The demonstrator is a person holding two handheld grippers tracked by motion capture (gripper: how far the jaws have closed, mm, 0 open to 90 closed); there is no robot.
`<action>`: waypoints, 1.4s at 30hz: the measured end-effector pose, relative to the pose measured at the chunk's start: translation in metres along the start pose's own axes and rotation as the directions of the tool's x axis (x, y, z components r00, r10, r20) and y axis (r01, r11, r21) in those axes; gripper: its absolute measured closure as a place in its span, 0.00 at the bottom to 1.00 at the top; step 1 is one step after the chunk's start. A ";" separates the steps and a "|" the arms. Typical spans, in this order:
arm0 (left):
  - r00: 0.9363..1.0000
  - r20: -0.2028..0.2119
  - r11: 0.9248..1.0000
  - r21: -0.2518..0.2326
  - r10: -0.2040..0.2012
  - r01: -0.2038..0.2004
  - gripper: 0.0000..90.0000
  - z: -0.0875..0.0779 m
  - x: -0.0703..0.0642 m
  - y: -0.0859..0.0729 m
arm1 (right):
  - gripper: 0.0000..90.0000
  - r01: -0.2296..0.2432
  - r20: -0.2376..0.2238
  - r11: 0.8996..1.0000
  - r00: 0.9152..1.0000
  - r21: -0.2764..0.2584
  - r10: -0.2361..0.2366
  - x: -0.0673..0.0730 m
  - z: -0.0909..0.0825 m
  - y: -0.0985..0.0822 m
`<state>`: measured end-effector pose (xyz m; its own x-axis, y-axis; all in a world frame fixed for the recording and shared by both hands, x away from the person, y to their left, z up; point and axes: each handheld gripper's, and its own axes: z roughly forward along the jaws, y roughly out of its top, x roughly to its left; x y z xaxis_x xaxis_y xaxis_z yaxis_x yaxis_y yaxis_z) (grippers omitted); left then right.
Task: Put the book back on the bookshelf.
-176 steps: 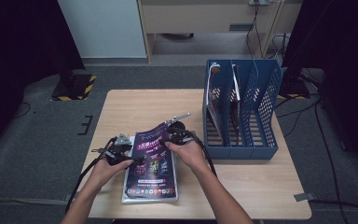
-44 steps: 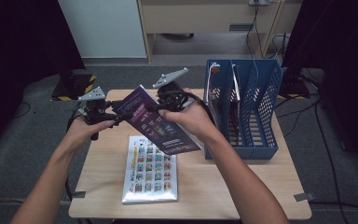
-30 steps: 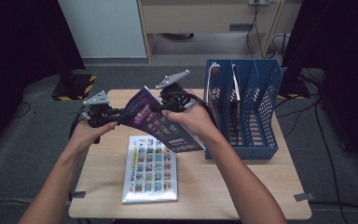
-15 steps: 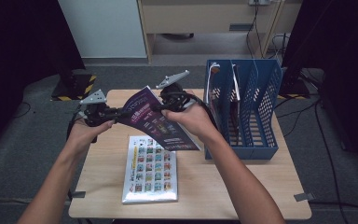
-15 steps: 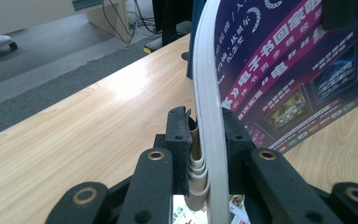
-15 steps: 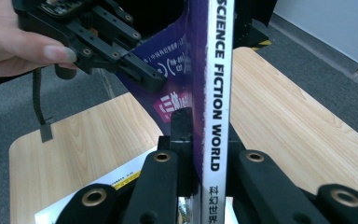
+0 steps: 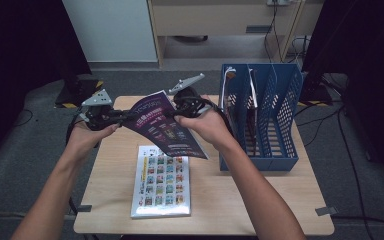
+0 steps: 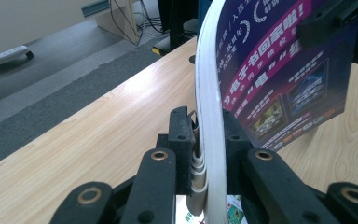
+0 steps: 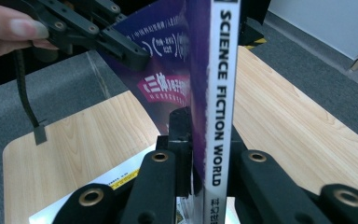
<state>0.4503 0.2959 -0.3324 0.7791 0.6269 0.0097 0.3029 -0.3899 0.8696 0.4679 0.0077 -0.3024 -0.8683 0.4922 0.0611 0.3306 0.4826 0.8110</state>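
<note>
A purple magazine (image 7: 165, 127) hangs in the air above the table, held at both ends. My left gripper (image 7: 125, 116) is shut on its left page edge, and the jaws have just finished closing there. In the left gripper view the curved white page block (image 8: 209, 93) sits pinched between my left gripper's (image 8: 205, 126) pads. My right gripper (image 7: 176, 111) is shut on the spine side. The right gripper view shows the spine reading "SCIENCE FICTION WORLD" (image 9: 221, 84) clamped in my right gripper (image 9: 205, 126), with the left gripper (image 9: 130, 51) beyond it.
A second magazine (image 7: 161, 180) with a grid of small pictures lies flat on the wooden table (image 7: 260, 200) under the raised one. A blue file rack (image 7: 280, 115) stands at the right, with a dark book (image 7: 252, 115) in a left slot.
The purple magazine has been lifted off the one on the table. My left gripper has closed on its left edge and risen slightly. The right hand has stayed put.
</note>
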 end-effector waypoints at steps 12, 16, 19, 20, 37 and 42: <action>0.997 -0.030 0.998 0.028 0.064 -0.063 0.87 -0.011 -0.005 0.017 | 0.89 0.029 -0.001 0.999 1.000 0.025 -0.029 0.007 0.003 -0.004; 0.997 -0.030 0.997 0.036 0.073 -0.072 0.87 -0.012 -0.007 0.019 | 0.89 0.017 -0.007 1.000 1.000 0.021 -0.017 0.007 0.005 -0.009; 0.996 -0.027 0.996 0.038 0.082 -0.081 0.87 -0.012 -0.009 0.022 | 0.88 0.006 -0.017 1.000 1.000 0.018 -0.006 0.006 0.005 -0.012; 0.995 -0.024 0.995 0.043 0.092 -0.091 0.87 -0.011 -0.010 0.023 | 0.87 0.008 -0.020 1.000 1.000 0.020 -0.007 0.006 0.005 -0.012; 0.991 -0.027 0.990 0.062 0.129 -0.127 0.87 -0.009 -0.016 0.032 | 0.79 0.067 -0.005 0.996 0.998 0.065 -0.067 0.009 0.005 0.000; 0.991 -0.011 0.989 0.063 0.136 -0.135 0.87 -0.007 -0.017 0.033 | 0.79 0.066 -0.003 0.996 0.998 0.064 -0.066 0.005 0.005 0.001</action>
<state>0.4432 0.2766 -0.3008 0.8071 0.5752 0.1329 0.2289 -0.5123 0.8277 0.4658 0.0143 -0.3042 -0.8894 0.4571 0.0089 0.2954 0.5596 0.7743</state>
